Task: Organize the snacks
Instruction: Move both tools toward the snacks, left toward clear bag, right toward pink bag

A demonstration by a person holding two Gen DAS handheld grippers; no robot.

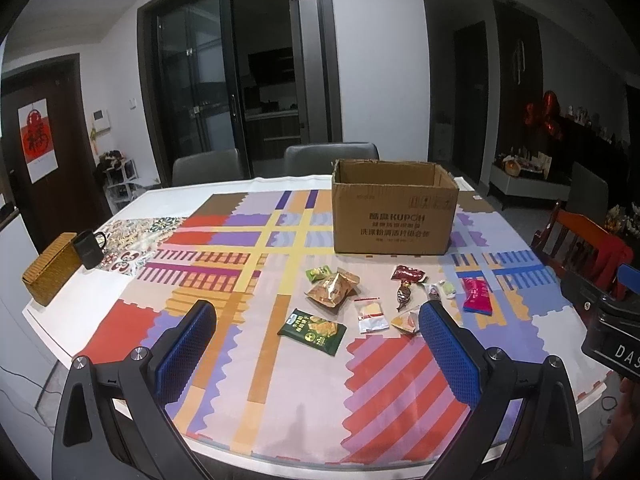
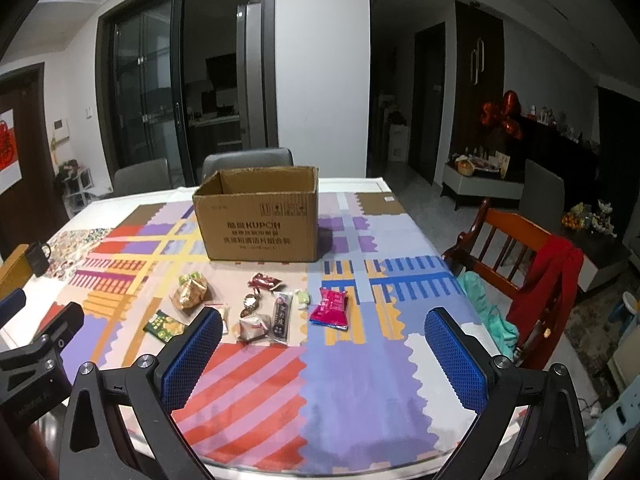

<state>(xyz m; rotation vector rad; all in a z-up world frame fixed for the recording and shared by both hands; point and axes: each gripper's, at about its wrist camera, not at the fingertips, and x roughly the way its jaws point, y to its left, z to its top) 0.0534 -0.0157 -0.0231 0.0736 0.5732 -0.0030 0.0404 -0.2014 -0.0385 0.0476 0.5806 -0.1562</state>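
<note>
I have both grippers hovering above the near edge of the table point(image 1: 120, 320), neither touching anything. My left gripper point(image 1: 318, 314) has its blue fingers point(image 1: 188, 340) spread wide apart with nothing between them, and my right gripper point(image 2: 324, 322) is just as wide and empty. The snacks lie scattered mid-table, between me and the open cardboard box point(image 1: 394, 216) that stands toward the far edge: a green packet point(image 1: 312, 330) nearest me, a tan bag point(image 1: 332, 290) behind it, a white packet point(image 1: 370, 314) beside those, and a pink packet point(image 2: 330, 308) toward the right edge. A black mug point(image 1: 90, 248) and a woven box point(image 1: 50, 270) sit by the left edge.
</note>
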